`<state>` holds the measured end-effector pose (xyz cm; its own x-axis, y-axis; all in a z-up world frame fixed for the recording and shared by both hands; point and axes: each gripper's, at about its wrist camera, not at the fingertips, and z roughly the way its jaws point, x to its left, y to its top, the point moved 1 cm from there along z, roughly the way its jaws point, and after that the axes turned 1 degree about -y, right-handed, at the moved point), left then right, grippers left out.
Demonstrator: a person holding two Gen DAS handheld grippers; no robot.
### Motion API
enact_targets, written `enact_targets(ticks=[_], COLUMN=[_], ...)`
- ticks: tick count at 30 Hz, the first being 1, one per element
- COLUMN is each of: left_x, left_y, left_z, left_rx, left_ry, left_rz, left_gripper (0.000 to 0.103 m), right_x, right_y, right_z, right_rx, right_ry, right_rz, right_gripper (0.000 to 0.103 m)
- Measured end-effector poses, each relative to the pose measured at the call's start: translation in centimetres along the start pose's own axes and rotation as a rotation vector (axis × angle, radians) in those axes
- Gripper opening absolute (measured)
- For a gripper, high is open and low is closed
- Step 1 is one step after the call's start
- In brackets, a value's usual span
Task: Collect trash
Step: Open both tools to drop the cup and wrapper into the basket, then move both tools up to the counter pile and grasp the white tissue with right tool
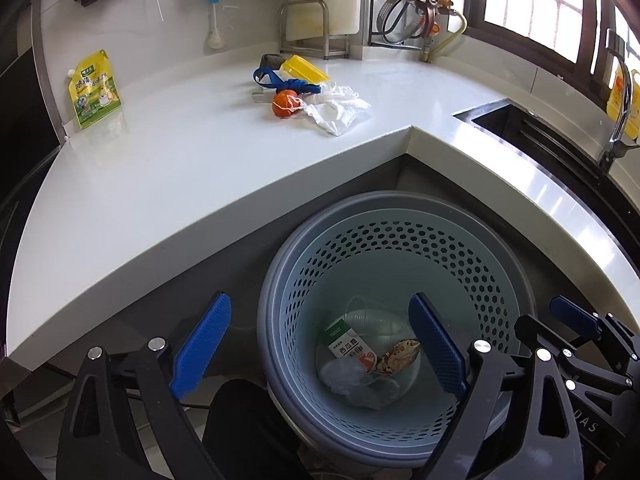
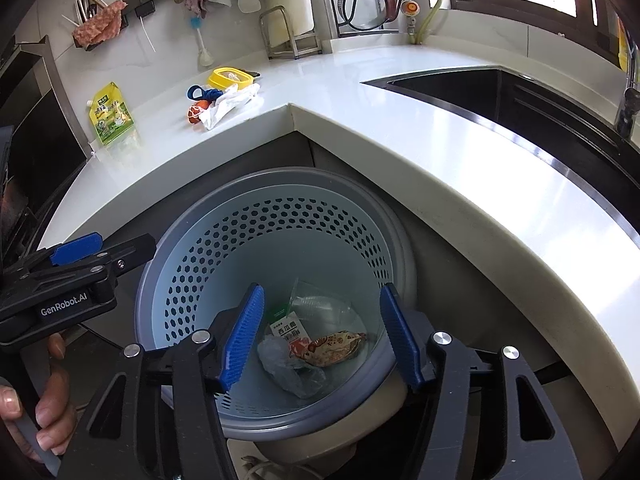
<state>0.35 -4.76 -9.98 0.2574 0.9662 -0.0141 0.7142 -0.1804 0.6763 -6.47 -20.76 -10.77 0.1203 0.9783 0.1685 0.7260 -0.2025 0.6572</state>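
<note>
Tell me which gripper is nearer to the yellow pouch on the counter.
Left. The left gripper hangs open over the bin's left rim, on the yellow pouch's side; the right gripper hangs open over the bin's middle, farther from it.

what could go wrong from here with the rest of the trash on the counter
The leftover pile is tangled: a blue strap lies through the white plastic bag, so one pinch may drag the yellow box along. The orange piece is round and could roll off the counter. The bin sits below the edge, so a high drop may miss.
</note>
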Motion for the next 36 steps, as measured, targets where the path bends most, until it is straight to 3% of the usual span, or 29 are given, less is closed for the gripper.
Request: enact_targets(ticks=[3,8,21,36], left_x=[0.1,0.8,3.9,9.8], left_y=[0.2,0.5,1.9,8.9], left_z=[-0.8,-1.6,-2.4,-2.5], left_rx=[-0.043,-0.077,-0.121,-0.232], left_ry=[0.009,-0.001,0.033,0.145], left_rz=[0.001,-0.025,-0.095,-0.134], left_gripper=[0.096,0.096,0.097,0.097], right_x=[0.2,0.7,2.1,5.0], right_y=[0.1,0.5,2.8,11.3], right_z=[-0.4,-1.1,-1.7,1.7], right_rx=[-0.019,-0.049,-0.086,-0.134], right_ry=[0.006,0.027,0.046,0.050], right_rz=[-0.003,-0.006,-0.031,-0.114], right_gripper=[0.066,0.073,0.074,0.076])
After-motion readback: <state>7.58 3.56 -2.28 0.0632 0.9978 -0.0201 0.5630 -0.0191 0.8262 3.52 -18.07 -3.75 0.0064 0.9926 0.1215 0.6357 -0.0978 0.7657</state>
